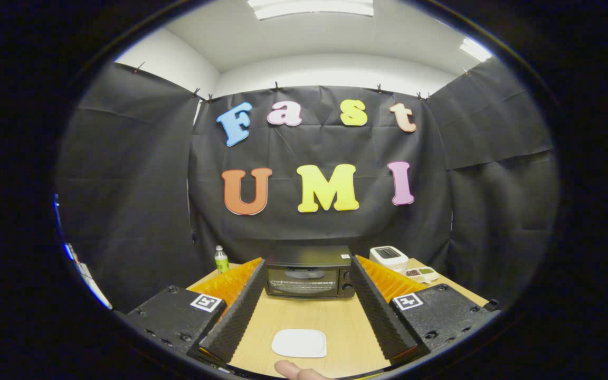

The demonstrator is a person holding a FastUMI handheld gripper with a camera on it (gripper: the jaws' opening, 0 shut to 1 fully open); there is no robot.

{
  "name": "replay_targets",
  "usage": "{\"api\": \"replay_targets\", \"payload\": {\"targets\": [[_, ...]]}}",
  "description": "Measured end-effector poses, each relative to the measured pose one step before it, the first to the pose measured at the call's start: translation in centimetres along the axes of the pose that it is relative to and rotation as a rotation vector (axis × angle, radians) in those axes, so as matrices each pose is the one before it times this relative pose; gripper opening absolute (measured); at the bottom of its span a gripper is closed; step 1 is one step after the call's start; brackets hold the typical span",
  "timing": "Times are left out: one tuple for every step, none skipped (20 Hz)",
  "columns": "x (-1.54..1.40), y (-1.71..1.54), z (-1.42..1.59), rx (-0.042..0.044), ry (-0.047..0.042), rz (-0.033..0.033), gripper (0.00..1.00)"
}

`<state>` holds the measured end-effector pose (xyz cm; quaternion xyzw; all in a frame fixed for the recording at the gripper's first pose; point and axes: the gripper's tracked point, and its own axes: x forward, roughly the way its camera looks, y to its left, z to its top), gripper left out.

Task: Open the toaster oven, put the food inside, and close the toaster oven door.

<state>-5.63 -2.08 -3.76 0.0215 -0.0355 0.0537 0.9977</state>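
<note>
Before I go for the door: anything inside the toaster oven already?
The toaster oven door is shut. Through the glass a wire rack shows, seemingly bare; the glare hides the rest. The open gripper holds nothing.

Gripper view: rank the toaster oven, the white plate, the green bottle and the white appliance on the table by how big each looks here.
1. Toaster oven, door shut, beyond the open fingers of the gripper.
2. White plate between the fingers; it lies nearer the camera, so its rank is unsure.
3. White appliance.
4. Green bottle.

Black toaster oven [309, 272], white plate [299, 343].
</note>
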Motion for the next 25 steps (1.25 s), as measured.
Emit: {"api": "replay_targets", "payload": {"targets": [[-0.007,0.258,-0.011,-0.00323,-0.00038,0.00387,1.00],[-0.103,0.180,-0.029,-0.00570,-0.00124,0.00493,1.00],[0.012,0.338,-0.023,-0.00596,-0.00097,0.00730,1.00],[0.006,0.161,-0.123,-0.00194,0.00154,0.00315,1.00],[-0.041,0.219,-0.117,-0.00111,0.00220,0.00211,1.00],[-0.040,0.035,-0.045,0.00066,0.00277,-0.00211,1.00],[0.059,0.079,0.090,-0.00530,0.00091,-0.00093,1.00],[0.044,-0.126,0.167,-0.00273,0.00064,-0.00666,1.00],[-0.125,-0.221,0.160,0.00516,-0.00474,-0.01118,1.00],[-0.047,-0.120,0.275,0.01011,-0.01251,-0.00641,1.00],[-0.002,-0.106,-0.039,0.00779,-0.00027,-0.00424,1.00],[0.026,0.011,-0.046,0.00246,0.00242,0.00431,1.00],[-0.052,0.090,0.020,-0.00259,0.00011,0.00819,1.00],[-0.037,-0.032,0.127,-0.00477,-0.00226,0.00664,1.00],[-0.137,-0.154,0.078,-0.00126,-0.00392,-0.00082,1.00],[-0.049,-0.135,0.108,-0.00031,-0.00413,-0.00390,1.00],[-0.120,0.071,0.083,-0.00147,-0.00409,-0.00027,1.00],[-0.054,0.086,-0.013,-0.00182,0.00089,0.00009,1.00],[-0.118,0.156,-0.055,-0.00179,0.00083,0.00482,1.00],[-0.073,0.156,-0.037,0.00122,-0.00178,0.00542,1.00],[-0.034,0.133,0.126,-0.00130,-0.00407,0.00782,1.00],[-0.035,0.003,0.131,-0.00417,-0.00413,0.00441,1.00],[-0.032,-0.328,-0.161,-0.00198,0.00272,-0.00598,1.00],[-0.067,-0.336,-0.111,0.00512,-0.00038,-0.01107,1.00],[0.094,-0.034,-0.013,0.00655,-0.00122,-0.00587,1.00]]}}
